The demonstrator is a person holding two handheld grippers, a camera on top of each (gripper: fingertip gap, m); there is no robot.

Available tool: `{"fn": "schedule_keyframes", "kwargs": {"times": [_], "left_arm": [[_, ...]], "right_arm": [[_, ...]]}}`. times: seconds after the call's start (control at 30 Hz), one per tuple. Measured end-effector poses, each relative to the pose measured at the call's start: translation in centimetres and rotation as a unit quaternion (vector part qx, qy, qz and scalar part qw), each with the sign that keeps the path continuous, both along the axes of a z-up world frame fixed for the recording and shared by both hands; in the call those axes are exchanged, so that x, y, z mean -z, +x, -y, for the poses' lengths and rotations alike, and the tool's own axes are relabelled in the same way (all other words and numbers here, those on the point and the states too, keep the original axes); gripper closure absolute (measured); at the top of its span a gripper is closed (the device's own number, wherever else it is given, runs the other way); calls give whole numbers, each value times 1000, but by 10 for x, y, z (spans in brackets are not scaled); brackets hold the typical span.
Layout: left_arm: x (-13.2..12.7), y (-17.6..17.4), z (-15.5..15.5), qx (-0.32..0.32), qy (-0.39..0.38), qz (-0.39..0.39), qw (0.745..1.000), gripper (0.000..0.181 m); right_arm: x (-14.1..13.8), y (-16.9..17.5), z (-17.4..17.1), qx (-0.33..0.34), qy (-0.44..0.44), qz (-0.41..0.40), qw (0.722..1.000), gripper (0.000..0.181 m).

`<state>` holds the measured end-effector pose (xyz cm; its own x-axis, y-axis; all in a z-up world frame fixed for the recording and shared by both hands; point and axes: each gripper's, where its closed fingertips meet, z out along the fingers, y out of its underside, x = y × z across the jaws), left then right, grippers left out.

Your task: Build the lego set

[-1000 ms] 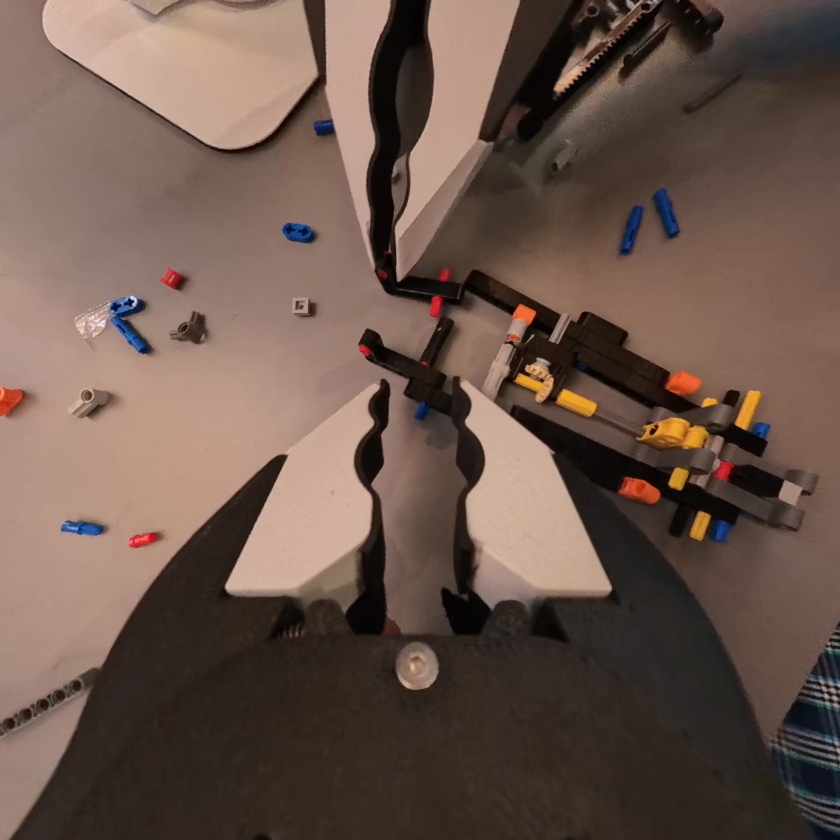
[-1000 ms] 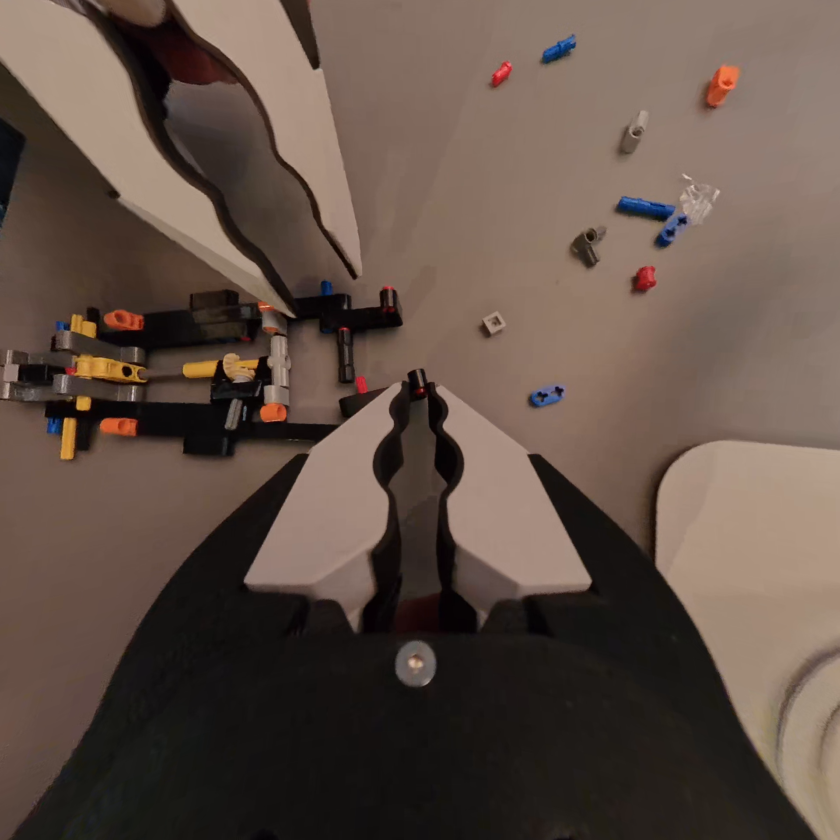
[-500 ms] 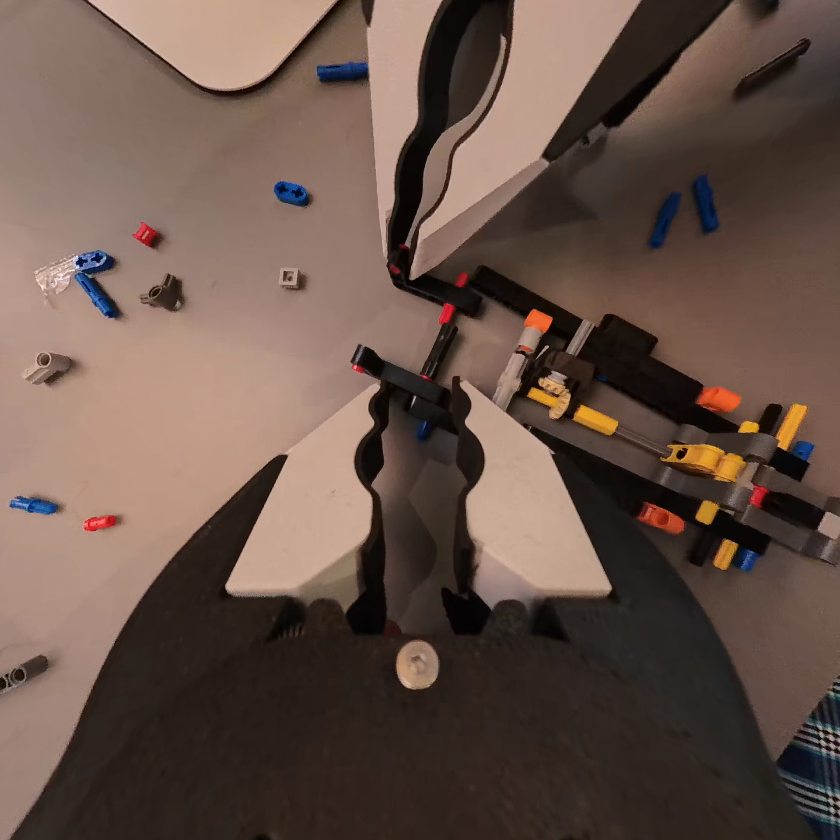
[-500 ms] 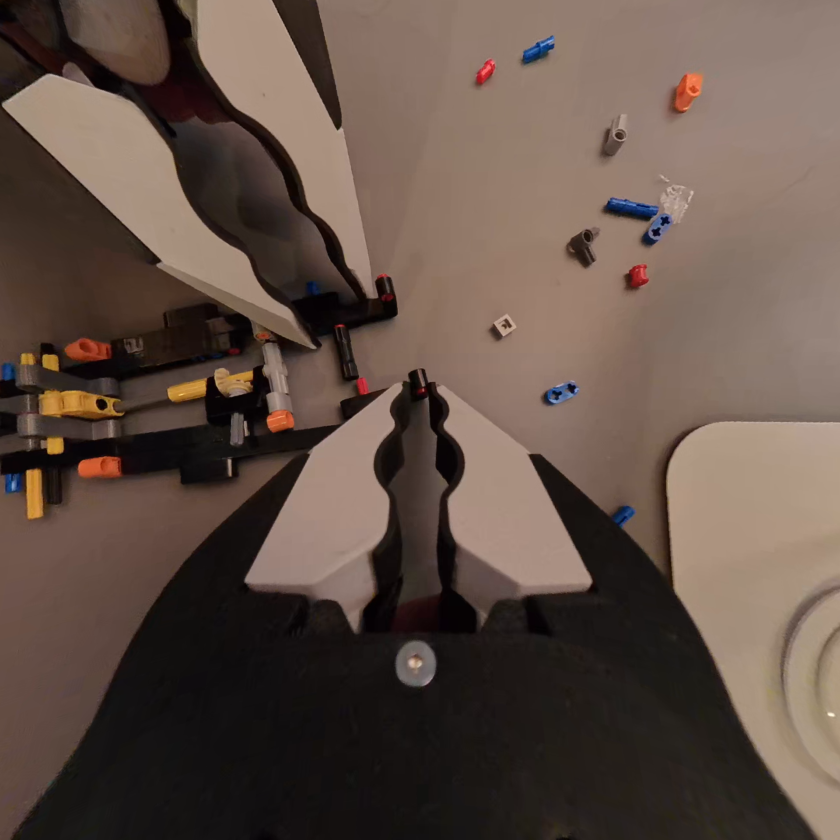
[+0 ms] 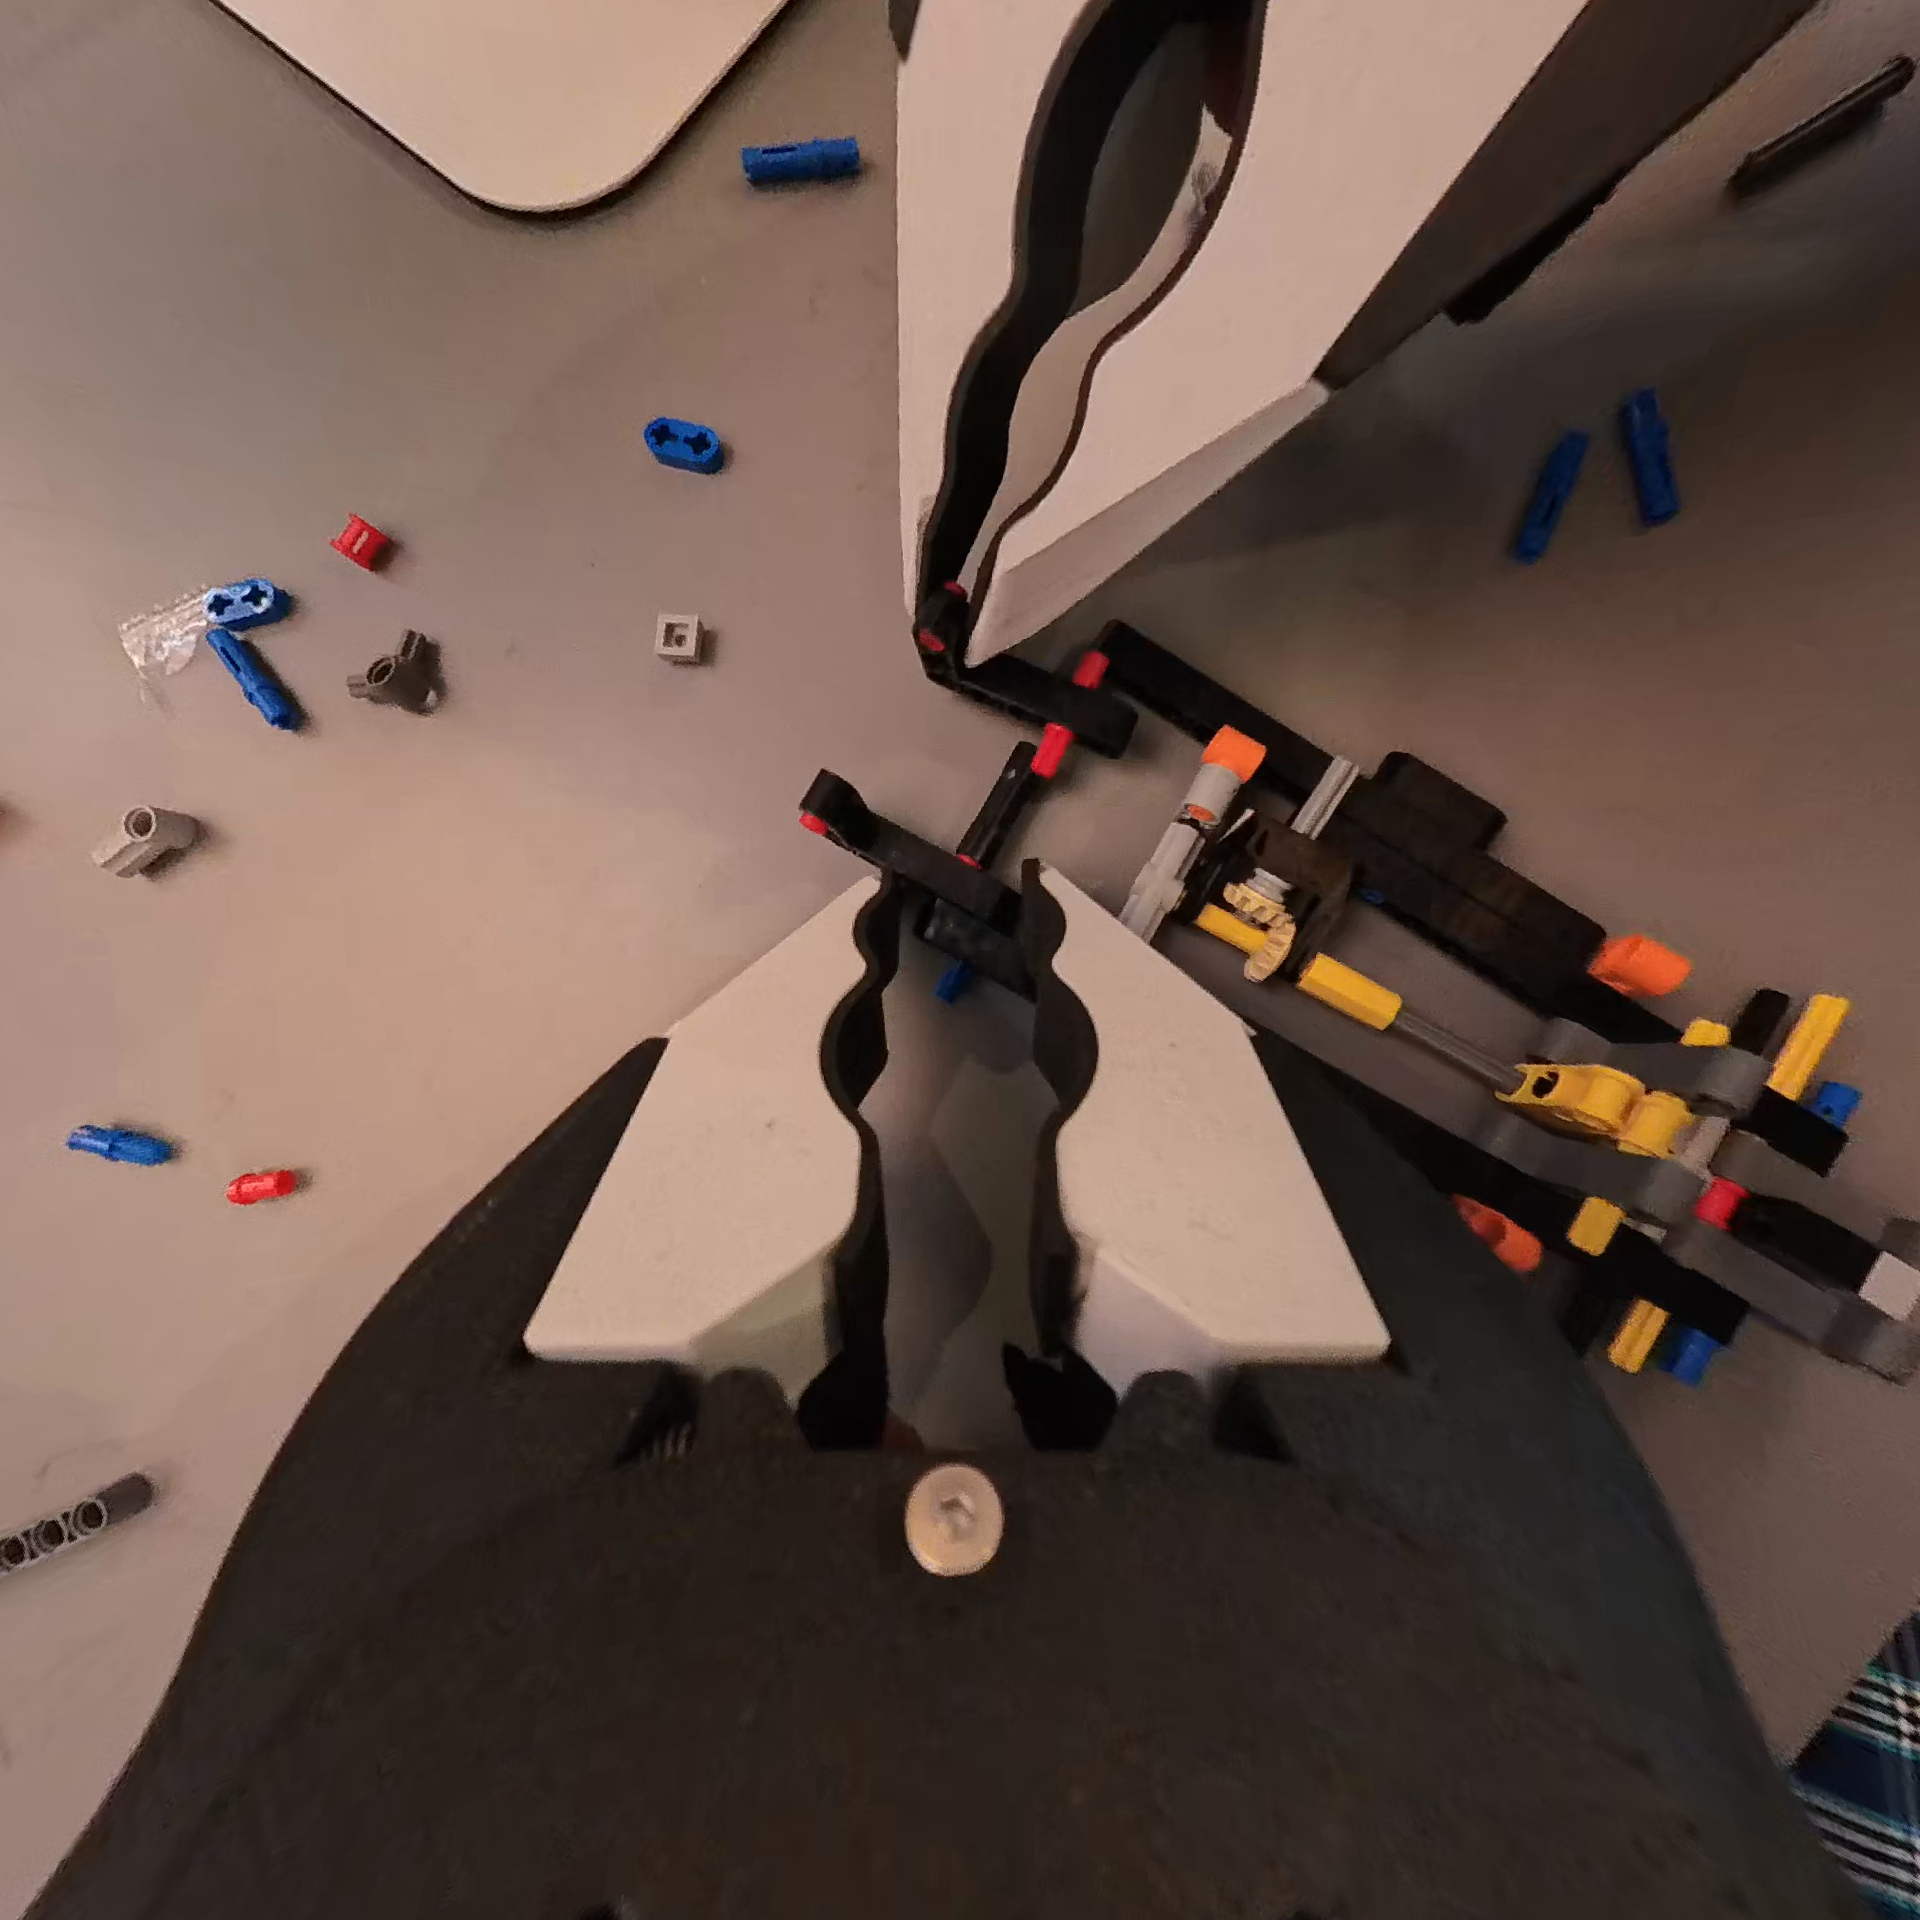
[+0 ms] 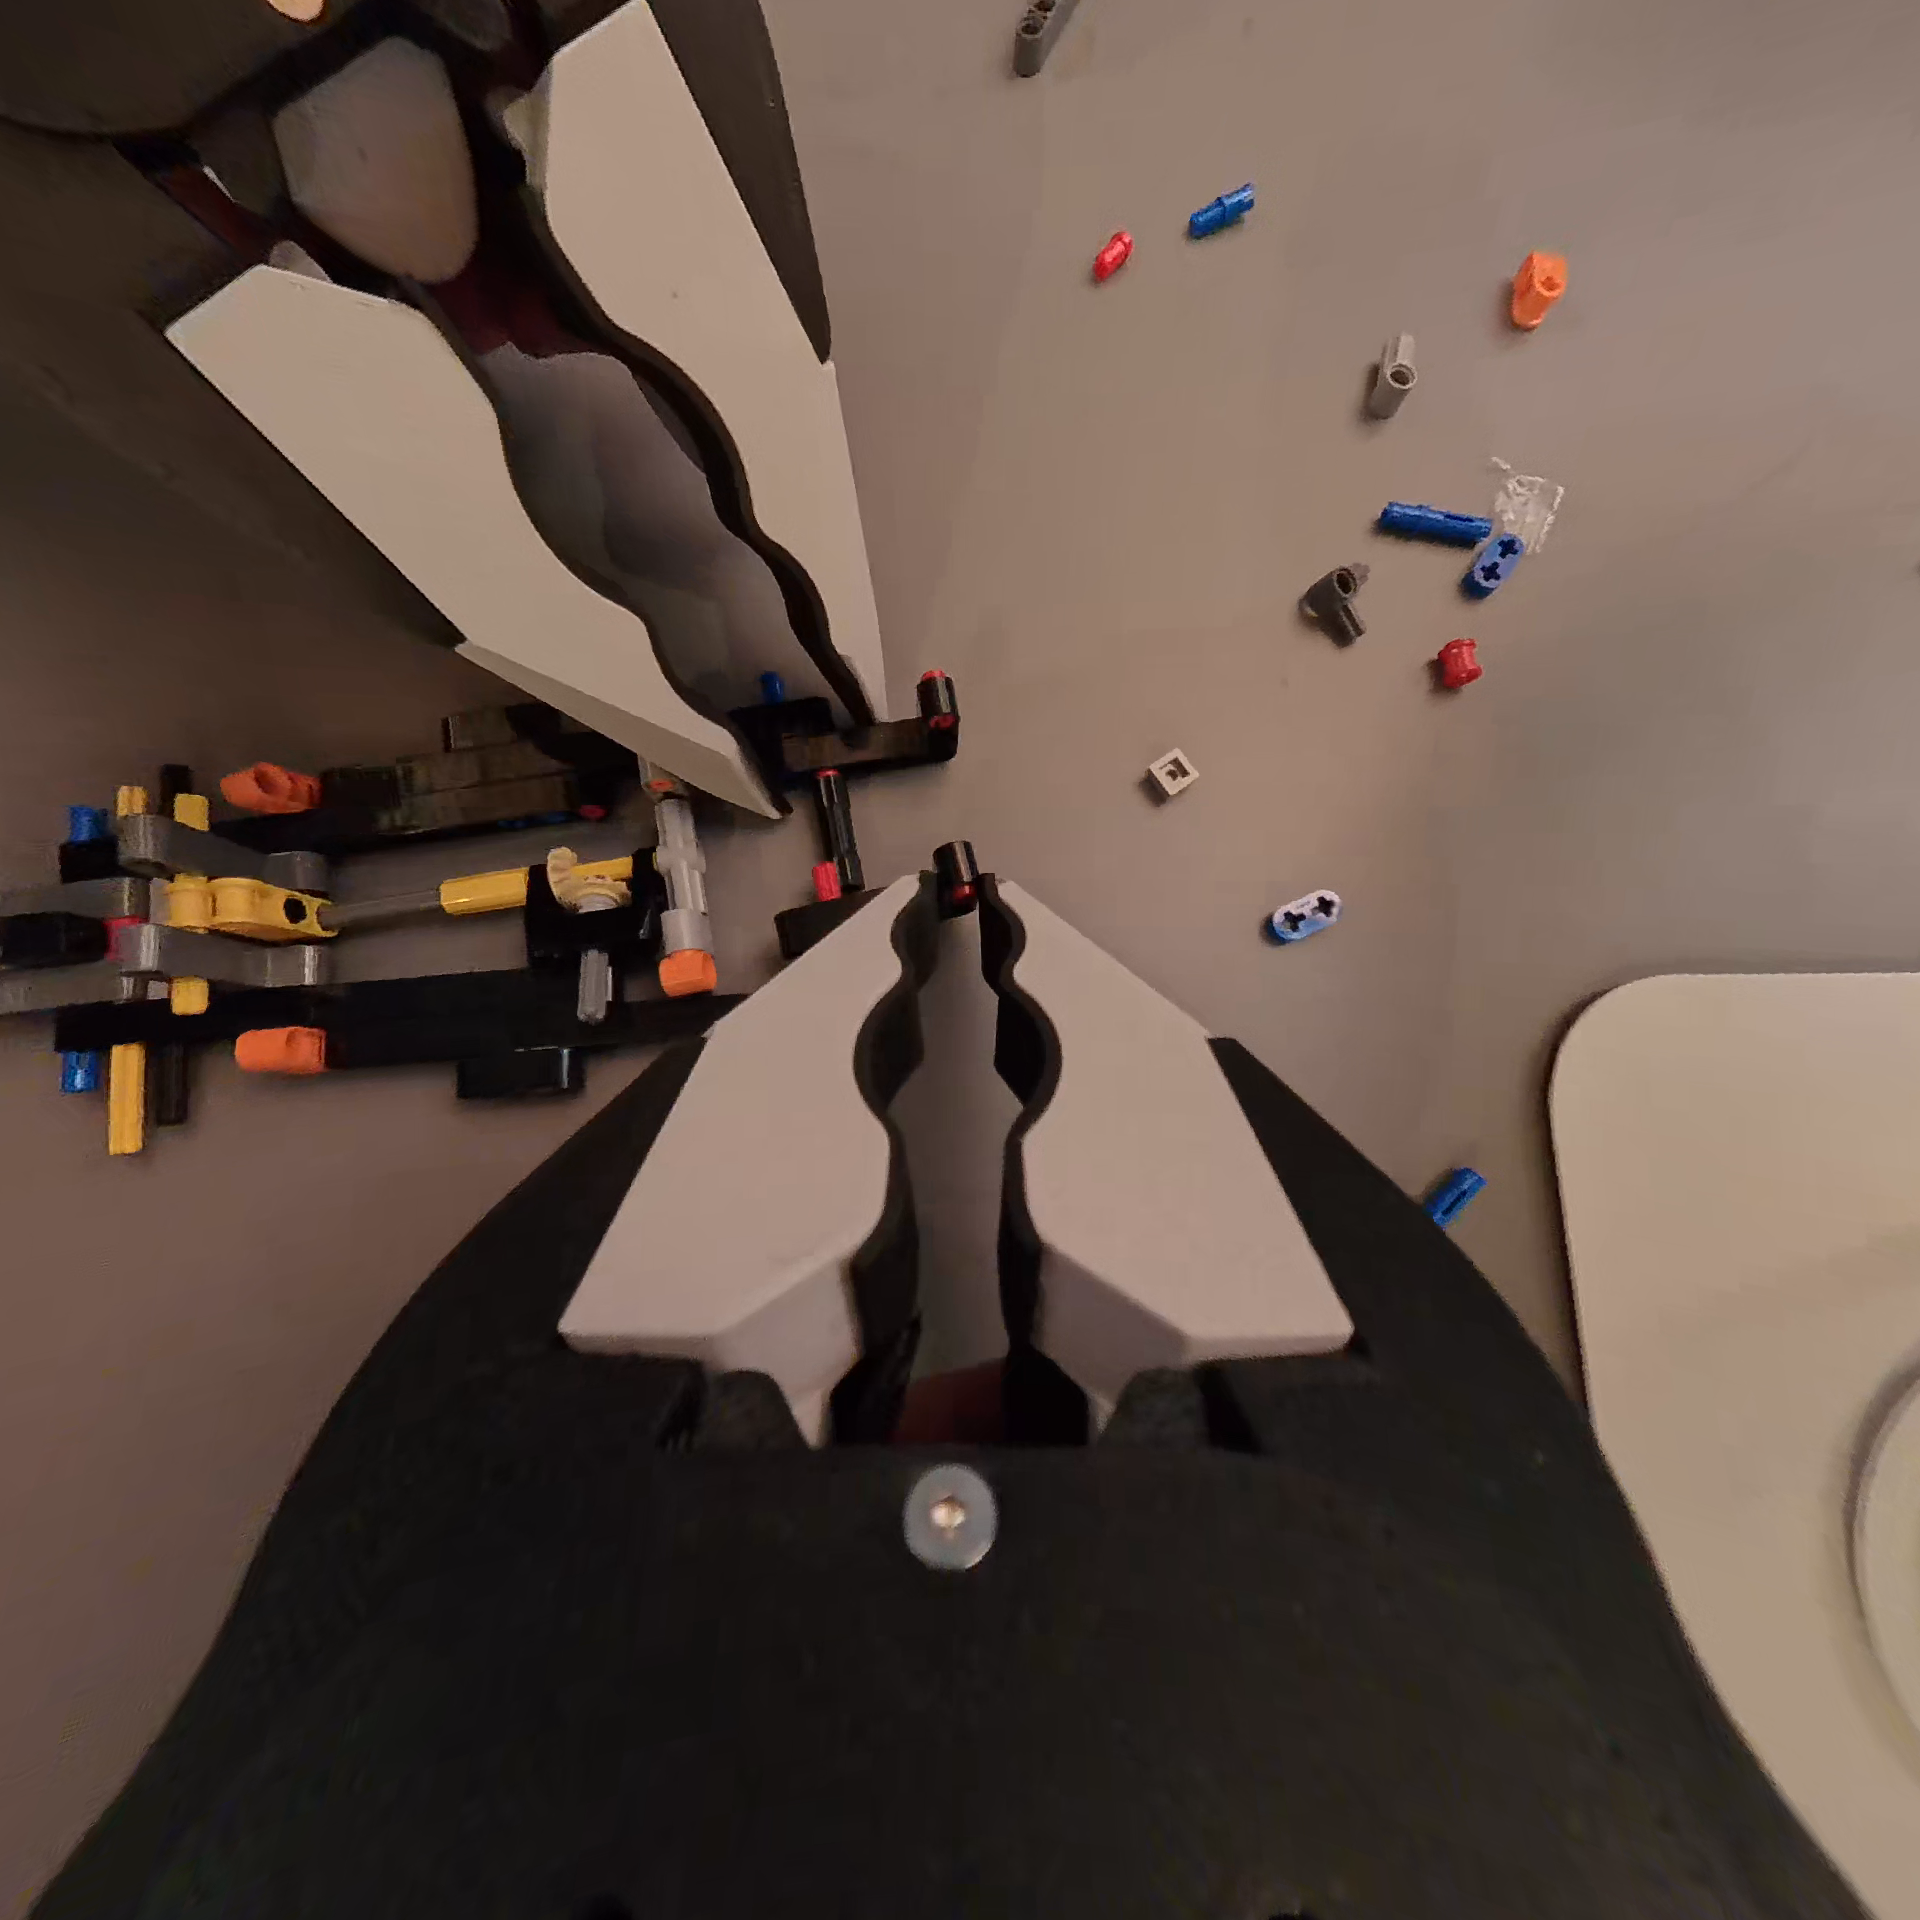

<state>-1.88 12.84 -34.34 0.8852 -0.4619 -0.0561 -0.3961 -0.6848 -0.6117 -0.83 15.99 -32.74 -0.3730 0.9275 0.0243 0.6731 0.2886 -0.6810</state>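
A partly built lego assembly (image 5: pixel 1455 914) of black beams with grey, yellow and orange parts lies on the grey table; it also shows in the right wrist view (image 6: pixel 416 914). Two black arms stick out of its near end. My left gripper (image 5: pixel 961 894) is shut on one black arm (image 5: pixel 914 852), which has a red pin at its tip. My right gripper (image 6: pixel 954 894) is shut on the red-pinned end of the other black arm (image 6: pixel 954 868). Each gripper shows in the other's view, the right (image 5: pixel 940 634) and the left (image 6: pixel 821 758), tips close together.
Loose pieces lie scattered: blue pins (image 5: pixel 800 161), a blue link (image 5: pixel 684 445), a red bush (image 5: pixel 360 541), grey connectors (image 5: pixel 400 675), an orange piece (image 6: pixel 1536 289), a small grey square (image 6: pixel 1172 774). A white rounded board (image 6: pixel 1714 1195) lies at one side. A plaid sleeve (image 5: pixel 1870 1766) shows at the lower right. Spacing between my two grippers at the tips: around 4 cm.
Both grippers keep their hold on the black arms. They have come closer together and lower, and the assembly has turned slightly on the table.
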Motion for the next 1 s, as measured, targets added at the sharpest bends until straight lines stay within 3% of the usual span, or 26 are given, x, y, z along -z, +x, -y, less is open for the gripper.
{"fn": "schedule_keyframes", "kwargs": {"times": [0.23,0.5,1.0], "left_arm": [[0,0,0,1,-2,1,1000,161],[0,-1,-1,-4,0,-1,1000,163],[0,-1,-2,-6,-1,-5,1000,163]], "right_arm": [[0,-1,-13,10,28,5,1000,177],[2,1,-4,-15,18,-5,1000,177],[6,-1,-5,53,16,-20,998,176]]}}
